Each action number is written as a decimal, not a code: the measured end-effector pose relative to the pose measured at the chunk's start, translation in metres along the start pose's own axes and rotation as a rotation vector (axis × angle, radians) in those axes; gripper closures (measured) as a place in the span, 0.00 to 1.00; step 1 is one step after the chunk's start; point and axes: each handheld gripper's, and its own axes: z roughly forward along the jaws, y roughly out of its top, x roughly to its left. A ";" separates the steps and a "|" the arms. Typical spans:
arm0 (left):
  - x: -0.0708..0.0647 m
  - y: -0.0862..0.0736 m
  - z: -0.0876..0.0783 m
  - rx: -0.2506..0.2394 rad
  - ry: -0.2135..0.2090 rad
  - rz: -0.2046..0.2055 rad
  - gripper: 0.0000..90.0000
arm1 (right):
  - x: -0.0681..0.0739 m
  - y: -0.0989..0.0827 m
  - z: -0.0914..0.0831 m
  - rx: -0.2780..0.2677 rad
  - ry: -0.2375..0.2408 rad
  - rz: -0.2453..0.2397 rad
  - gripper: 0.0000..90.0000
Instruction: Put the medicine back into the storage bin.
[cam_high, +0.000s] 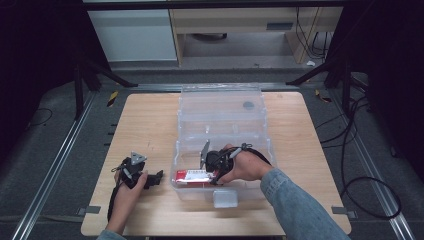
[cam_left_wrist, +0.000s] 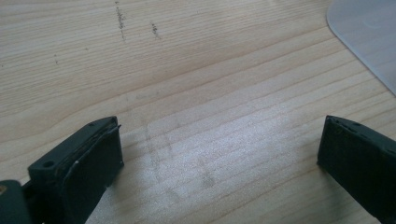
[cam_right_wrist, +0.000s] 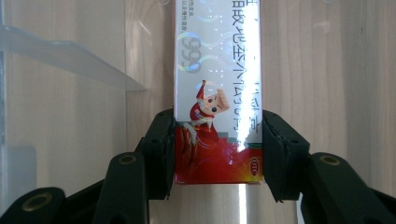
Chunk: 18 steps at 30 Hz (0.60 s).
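A pale wooden table (cam_high: 150, 125) stands on a dark floor between black frame legs. On it sits a clear plastic storage box (cam_high: 220, 112) with its lid swung back. Inside the box, near its front wall, lies a red-and-silver cardboard carton (cam_right_wrist: 217, 88), clamped across its sides by the right gripper (cam_right_wrist: 217, 154). The left gripper (cam_left_wrist: 219, 154) rests left of the box, jaws spread wide over bare wood.
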 end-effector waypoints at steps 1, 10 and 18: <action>0.000 0.000 0.000 -0.001 0.001 -0.001 0.00 | 0.000 0.000 0.001 0.006 0.003 0.002 0.57; 0.000 0.000 0.000 -0.002 0.001 -0.002 0.00 | -0.002 -0.001 0.008 0.016 0.015 0.002 0.57; 0.000 0.000 0.000 -0.002 0.000 -0.002 0.00 | -0.002 -0.002 0.016 0.024 0.028 0.012 0.57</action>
